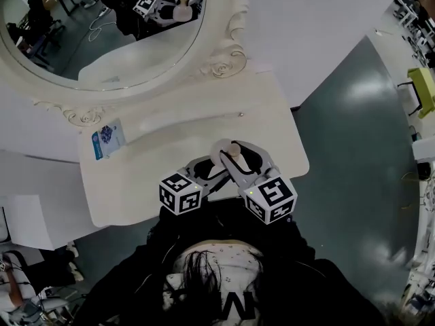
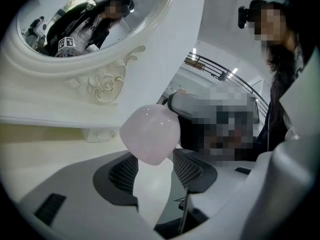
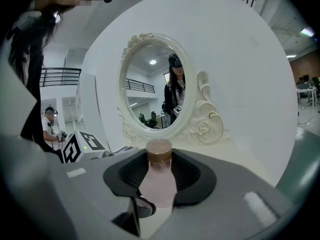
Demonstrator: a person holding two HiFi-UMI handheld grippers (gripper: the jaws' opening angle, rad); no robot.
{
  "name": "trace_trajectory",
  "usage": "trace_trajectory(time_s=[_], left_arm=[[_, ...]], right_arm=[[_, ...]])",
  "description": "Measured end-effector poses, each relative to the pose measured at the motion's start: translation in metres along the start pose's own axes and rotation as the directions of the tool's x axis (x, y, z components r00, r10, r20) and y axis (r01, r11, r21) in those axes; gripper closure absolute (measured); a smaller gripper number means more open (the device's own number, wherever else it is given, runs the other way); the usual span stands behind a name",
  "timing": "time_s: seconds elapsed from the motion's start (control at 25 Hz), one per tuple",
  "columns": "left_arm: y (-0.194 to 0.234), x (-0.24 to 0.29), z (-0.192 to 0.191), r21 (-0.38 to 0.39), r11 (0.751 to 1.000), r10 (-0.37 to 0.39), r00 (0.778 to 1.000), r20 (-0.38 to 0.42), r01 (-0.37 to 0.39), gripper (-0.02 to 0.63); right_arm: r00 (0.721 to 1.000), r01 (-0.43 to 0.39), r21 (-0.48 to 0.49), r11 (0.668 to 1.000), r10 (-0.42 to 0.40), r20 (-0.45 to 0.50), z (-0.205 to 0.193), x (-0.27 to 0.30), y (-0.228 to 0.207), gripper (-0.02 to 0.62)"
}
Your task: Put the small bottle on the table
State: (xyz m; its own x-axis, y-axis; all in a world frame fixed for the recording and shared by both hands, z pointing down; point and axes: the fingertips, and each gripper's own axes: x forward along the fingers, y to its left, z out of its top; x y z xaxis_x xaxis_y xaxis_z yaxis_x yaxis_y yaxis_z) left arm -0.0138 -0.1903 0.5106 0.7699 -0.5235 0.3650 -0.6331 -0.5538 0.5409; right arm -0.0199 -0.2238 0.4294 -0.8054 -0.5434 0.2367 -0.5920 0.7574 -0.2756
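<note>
The small bottle [image 1: 228, 152] is pale pink with a brown cap and hangs just above the white table [image 1: 136, 189] near its front edge. My right gripper [image 1: 234, 156] is shut on its body. In the right gripper view the bottle [image 3: 159, 176] stands between the black pads [image 3: 192, 176], cap pointing away. My left gripper [image 1: 212, 163] comes in from the left. In the left gripper view the bottle's rounded end [image 2: 150, 134] sits between the pad tips [image 2: 122, 176] and touches both. Both marker cubes are close to the person's body.
An oval mirror [image 1: 102, 32] in an ornate white frame stands at the back of the table. A blue and white packet [image 1: 107, 139] lies at the table's left. Grey floor [image 1: 360, 148] lies beyond the right edge. A white box [image 1: 27, 219] stands at the lower left.
</note>
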Motion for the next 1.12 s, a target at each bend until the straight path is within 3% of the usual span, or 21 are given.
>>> trace_trajectory(time_s=[0.32,0.76,1.12], left_arm=[[0.009,0.043,-0.011,-0.045,0.999,0.025,0.998,-0.052,-0.027,0.407],[0.032,0.095,-0.035,-0.093,0.996,-0.003,0.99,-0.142,-0.01,0.407],[0.051,0.113,-0.055,-0.204,0.979,-0.048,0.974,-0.22,0.002,0.407]], right_arm=[[0.999,-0.008,0.077,0.997,0.012,-0.052,-0.021,-0.002,-0.046,0.446],[0.99,0.03,0.153,0.988,-0.008,-0.141,-0.058,0.007,-0.103,0.446],[0.979,0.085,0.308,0.948,-0.022,-0.203,-0.093,0.021,-0.133,0.446]])
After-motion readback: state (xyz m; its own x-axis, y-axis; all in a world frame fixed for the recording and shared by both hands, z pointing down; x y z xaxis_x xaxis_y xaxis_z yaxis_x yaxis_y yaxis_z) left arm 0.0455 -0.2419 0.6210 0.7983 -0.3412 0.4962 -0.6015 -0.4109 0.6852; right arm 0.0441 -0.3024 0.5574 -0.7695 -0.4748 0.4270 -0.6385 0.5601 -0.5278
